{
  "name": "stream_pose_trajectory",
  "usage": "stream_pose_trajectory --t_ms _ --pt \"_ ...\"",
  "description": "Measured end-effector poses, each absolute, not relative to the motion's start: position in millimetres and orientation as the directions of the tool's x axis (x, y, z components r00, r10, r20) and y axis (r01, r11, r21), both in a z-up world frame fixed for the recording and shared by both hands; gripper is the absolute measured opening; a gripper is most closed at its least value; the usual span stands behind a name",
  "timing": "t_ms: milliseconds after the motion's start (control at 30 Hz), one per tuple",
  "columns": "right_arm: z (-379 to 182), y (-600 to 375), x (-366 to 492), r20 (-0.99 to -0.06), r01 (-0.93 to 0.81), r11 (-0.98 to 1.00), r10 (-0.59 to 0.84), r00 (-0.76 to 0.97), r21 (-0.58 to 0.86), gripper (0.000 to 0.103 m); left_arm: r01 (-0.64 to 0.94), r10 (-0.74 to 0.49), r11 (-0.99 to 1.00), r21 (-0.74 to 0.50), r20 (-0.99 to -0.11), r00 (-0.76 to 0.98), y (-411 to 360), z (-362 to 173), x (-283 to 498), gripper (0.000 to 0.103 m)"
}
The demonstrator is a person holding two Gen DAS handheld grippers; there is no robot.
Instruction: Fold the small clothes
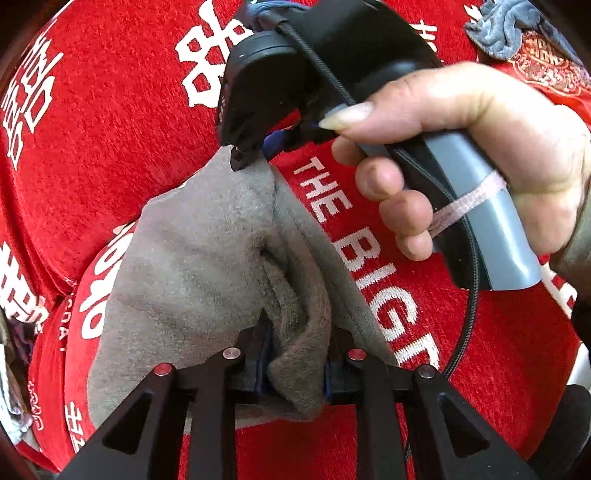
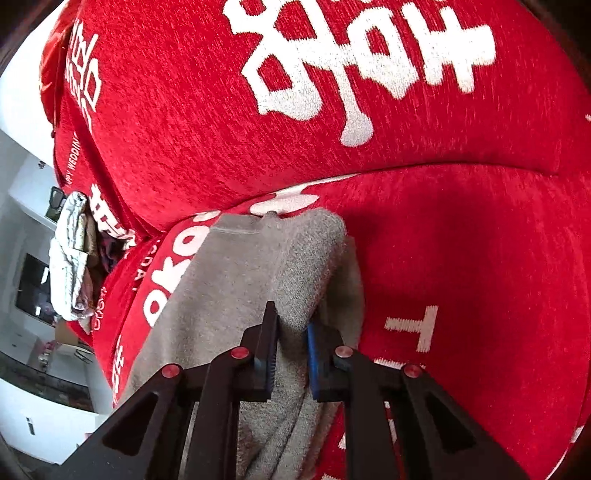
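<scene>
While pinched, grey cloth (image 1: pixel 207 251) edges, seemingly

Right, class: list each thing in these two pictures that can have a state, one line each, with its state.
Grey garment: bunched, part-folded, held at two ends.
Left gripper: fingers around a thick fold.
Right gripper: fingers pinching the cloth.
Red cover: spread under the garment.
Grey cloth: crumpled, lying apart.

Around the grey cloth (image 1: pixel 207 258) the red sofa cover (image 1: pixel 498 350) lay bare toward the lettering. Behind it the red backrest (image 2: pixel 295 110) rose close, blocking that side; a crumpled pale bundle (image 2: pixel 72 258) crowded the far end.
</scene>
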State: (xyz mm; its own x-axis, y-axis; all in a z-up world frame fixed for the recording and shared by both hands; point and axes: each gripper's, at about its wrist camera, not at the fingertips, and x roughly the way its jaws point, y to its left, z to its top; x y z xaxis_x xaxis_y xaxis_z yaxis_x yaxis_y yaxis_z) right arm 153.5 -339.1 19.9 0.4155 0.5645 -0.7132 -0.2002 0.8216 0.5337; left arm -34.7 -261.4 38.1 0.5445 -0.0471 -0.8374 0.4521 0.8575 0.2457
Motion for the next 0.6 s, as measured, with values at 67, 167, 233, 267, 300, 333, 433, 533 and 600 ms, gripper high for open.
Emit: stream_pose_trajectory --t_ms 67,167,233,267,300,333,433,533,600 --pt "25.6 -342.9 149.8 -0.709 -0.195 0.821 0.563 0.423 0.536 0.022 0.456 -0.093 0.870 0.185 -0.848 0.522 -254.4 43.2 -33.8 0.058" --pt "47.4 -344.2 135.4 -0.711 -0.214 0.849 0.524 0.469 0.484 0.022 0.460 -0.167 0.882 0.105 -0.843 0.512 -240.2 56.6 -37.7 0.074" --pt "62.0 -341.2 125.8 -0.695 -0.244 0.842 0.535 0.480 0.480 0.022 0.469 -0.224 0.882 0.050 -0.831 0.510 -229.2 69.5 -44.9 0.075" --pt "70.7 -337.8 119.7 -0.681 -0.268 0.832 0.552 0.482 0.485 0.022 0.477 -0.263 0.879 0.012 -0.822 0.505 -221.8 77.5 -49.7 0.075" --pt "76.8 -334.1 116.0 -0.670 -0.288 0.823 0.566 0.481 0.489 0.023 0.483 -0.294 0.875 -0.021 -0.816 0.498 -216.5 83.0 -53.0 0.075" --pt "82.7 -329.4 111.9 -0.654 -0.311 0.807 0.589 0.475 0.501 0.026 0.494 -0.333 0.867 -0.062 -0.809 0.484 -209.4 90.0 -57.0 0.082" --pt "89.1 -314.0 104.2 -0.594 -0.347 0.734 0.678 0.432 0.584 0.067 0.479 -0.369 0.873 -0.096 -0.772 0.517 -190.0 106.2 -64.7 0.097" --pt "78.6 -298.6 103.5 -0.580 -0.346 0.688 0.725 0.371 0.638 0.071 0.434 -0.403 0.885 -0.170 -0.747 0.529 -162.0 119.8 -57.1 0.097" --pt "63.3 -291.5 106.5 -0.570 -0.318 0.647 0.762 0.309 0.693 0.071 0.382 -0.392 0.902 -0.200 -0.750 0.533 -144.8 122.2 -45.8 0.097"
